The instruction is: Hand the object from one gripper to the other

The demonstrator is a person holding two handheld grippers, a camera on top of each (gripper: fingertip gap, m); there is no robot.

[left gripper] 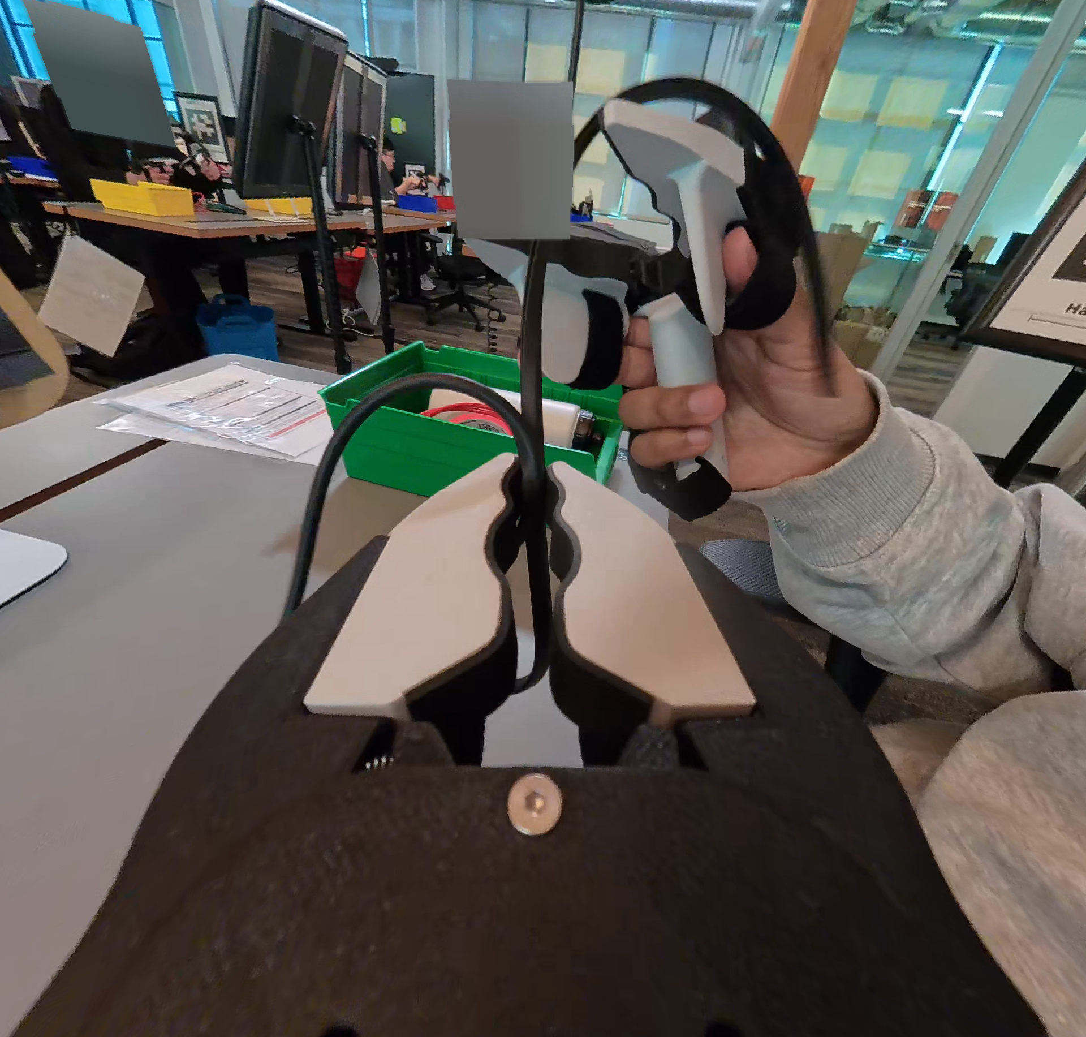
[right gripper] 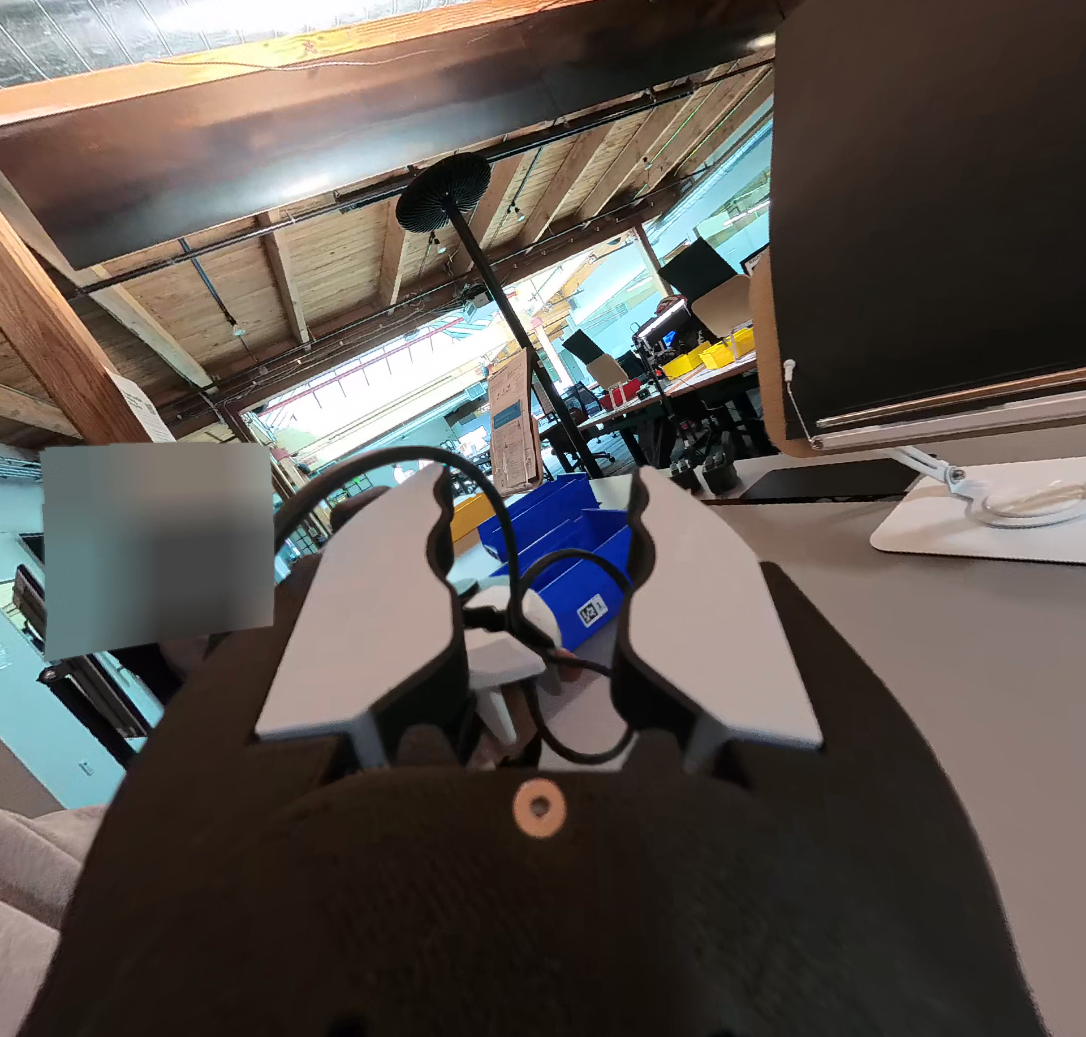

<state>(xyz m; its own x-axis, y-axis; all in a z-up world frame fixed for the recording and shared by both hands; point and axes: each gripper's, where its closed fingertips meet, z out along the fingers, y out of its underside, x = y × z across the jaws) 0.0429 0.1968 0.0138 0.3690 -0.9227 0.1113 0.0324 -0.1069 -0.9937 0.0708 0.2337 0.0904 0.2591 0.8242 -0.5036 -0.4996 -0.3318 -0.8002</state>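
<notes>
A thin black cable (left gripper: 532, 327) is the object. My left gripper (left gripper: 532, 474) is shut on it near the fingertips; the cable runs up from the jaws and a loop arcs off to the left. A hand holds the right gripper close in front, and its white fingers (left gripper: 676, 174) stand apart around the cable's upper part. In the right wrist view my right gripper (right gripper: 540, 491) is open, the cable (right gripper: 405, 449) loops between its jaws untouched, and the left gripper's fingertips (right gripper: 499, 656) show in the gap.
A green bin (left gripper: 411, 438) with a red spool stands on the grey table behind the grippers, with papers (left gripper: 235, 403) to its left. A blue bin (right gripper: 564, 544) and a monitor (right gripper: 940, 186) on a white stand base (right gripper: 969, 527) lie ahead of the right gripper. A grey sleeve (left gripper: 881, 509) fills the right. The gap from one gripper's tips to the other's is roughly 9 centimetres.
</notes>
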